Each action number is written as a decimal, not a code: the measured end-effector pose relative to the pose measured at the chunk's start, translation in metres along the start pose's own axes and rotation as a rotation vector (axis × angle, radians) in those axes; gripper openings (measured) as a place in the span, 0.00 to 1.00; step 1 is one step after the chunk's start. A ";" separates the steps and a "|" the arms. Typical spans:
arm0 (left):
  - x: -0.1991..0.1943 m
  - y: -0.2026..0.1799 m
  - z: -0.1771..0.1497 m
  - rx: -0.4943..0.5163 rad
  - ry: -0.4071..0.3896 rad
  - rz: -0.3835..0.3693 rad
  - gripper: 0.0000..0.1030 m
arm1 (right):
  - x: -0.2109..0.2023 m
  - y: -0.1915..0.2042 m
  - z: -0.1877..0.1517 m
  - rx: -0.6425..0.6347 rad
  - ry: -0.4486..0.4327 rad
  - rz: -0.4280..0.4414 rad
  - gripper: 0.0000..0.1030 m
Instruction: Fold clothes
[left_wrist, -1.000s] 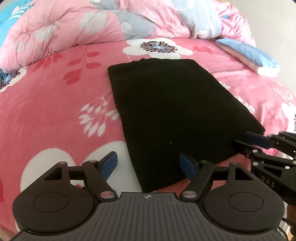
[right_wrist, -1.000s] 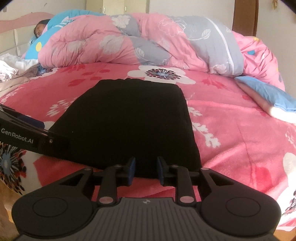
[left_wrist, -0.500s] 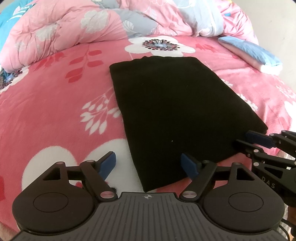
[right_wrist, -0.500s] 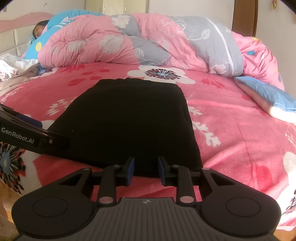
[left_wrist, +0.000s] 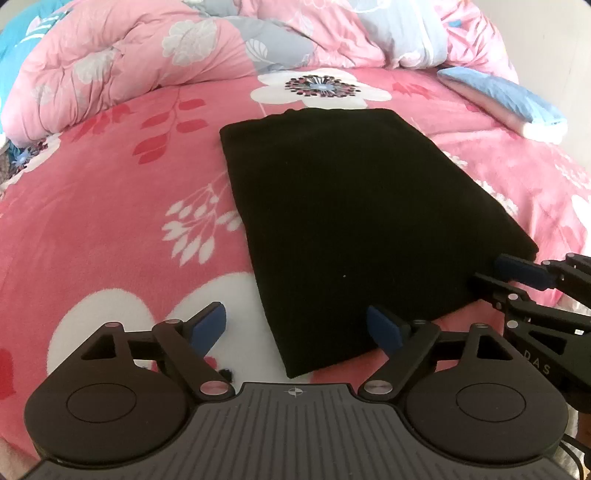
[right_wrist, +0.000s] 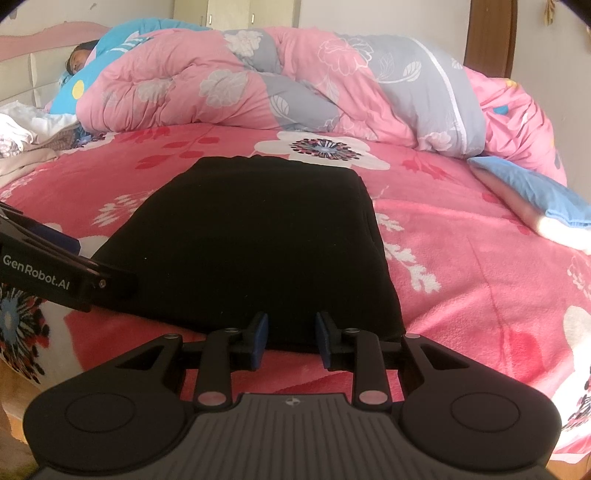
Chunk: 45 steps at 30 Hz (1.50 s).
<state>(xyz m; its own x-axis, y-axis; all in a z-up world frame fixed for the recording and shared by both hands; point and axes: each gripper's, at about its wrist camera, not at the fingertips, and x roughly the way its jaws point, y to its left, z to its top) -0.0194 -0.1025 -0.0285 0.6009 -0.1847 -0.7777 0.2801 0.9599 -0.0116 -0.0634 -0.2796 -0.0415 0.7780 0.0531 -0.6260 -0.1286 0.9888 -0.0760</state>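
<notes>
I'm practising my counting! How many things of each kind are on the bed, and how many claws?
Black folded cloth: 1
Rolled-up pink and grey quilt: 1
Blue pillow: 1
Pile of pale clothes at the left edge: 1
Claws: 2, the left claw and the right claw
Total: 6

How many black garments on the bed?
1: the folded black garment lies flat mid-bed on the pink floral sheet, its near edge by both tools. Any others under the rolled quilt would be hidden.
</notes>
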 end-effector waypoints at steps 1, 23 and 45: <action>0.000 0.000 0.000 0.001 0.000 0.001 0.83 | 0.000 0.000 0.000 0.000 -0.001 0.000 0.30; 0.000 -0.005 -0.003 0.017 0.003 0.017 0.93 | -0.001 0.001 -0.003 -0.002 -0.012 0.000 0.32; 0.008 0.006 -0.010 -0.041 0.005 -0.043 1.00 | -0.015 -0.013 0.003 0.068 0.039 0.125 0.62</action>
<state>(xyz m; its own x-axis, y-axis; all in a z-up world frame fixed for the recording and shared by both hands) -0.0209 -0.0962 -0.0411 0.5854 -0.2254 -0.7787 0.2749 0.9589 -0.0709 -0.0716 -0.2926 -0.0287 0.7335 0.1725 -0.6574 -0.1804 0.9820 0.0564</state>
